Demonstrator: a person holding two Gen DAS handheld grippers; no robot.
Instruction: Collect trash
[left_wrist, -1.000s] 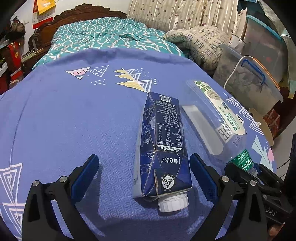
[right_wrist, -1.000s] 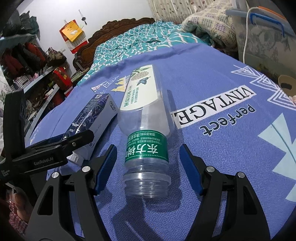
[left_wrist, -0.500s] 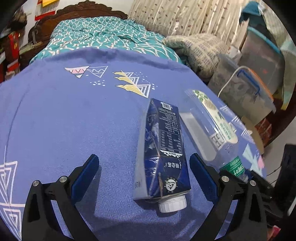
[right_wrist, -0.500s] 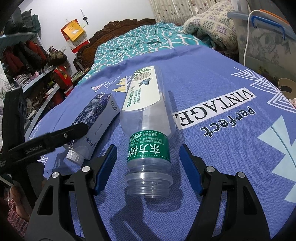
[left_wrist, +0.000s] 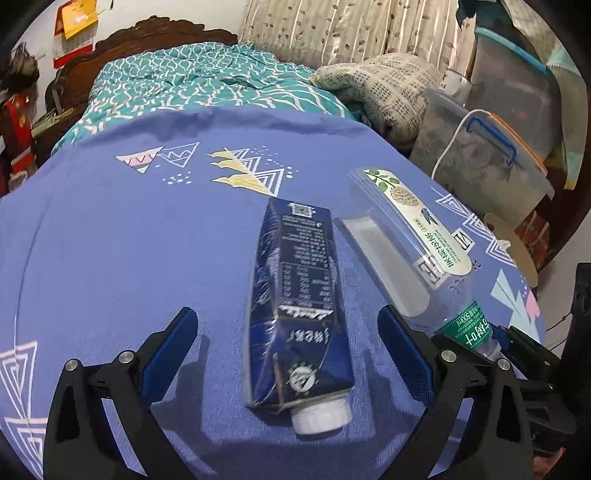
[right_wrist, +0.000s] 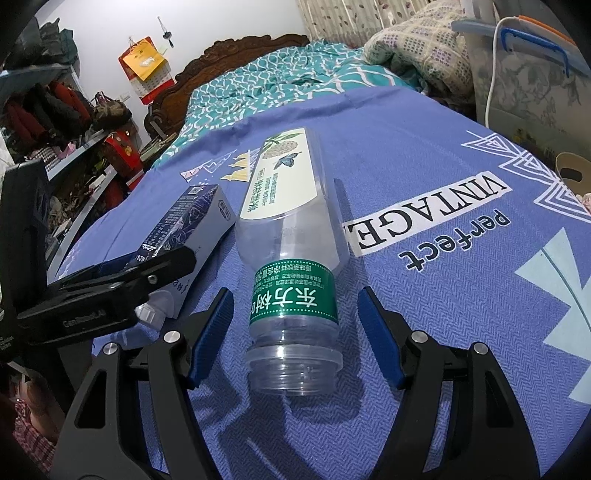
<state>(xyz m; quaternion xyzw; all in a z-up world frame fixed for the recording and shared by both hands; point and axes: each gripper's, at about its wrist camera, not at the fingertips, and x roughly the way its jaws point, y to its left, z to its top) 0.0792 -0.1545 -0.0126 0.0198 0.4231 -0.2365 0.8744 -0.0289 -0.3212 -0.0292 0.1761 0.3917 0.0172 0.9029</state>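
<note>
A dark blue drink carton with a white cap lies on the blue patterned cloth, cap toward me. My left gripper is open, its blue pads on either side of the carton's cap end, apart from it. A clear empty plastic bottle with a green neck label lies beside the carton, mouth toward me, uncapped. My right gripper is open, its pads flanking the bottle's neck without touching. The bottle also shows in the left wrist view, and the carton in the right wrist view.
A bed with a teal quilt lies beyond the cloth. Clear plastic storage bins and a folded blanket stand at the right. Cluttered shelves are at the left. The left gripper's arm sits close beside the right gripper.
Both grippers stay open around their objects. The left gripper has shifted slightly and is close beside the right one again; the carton and bottle have not moved.
</note>
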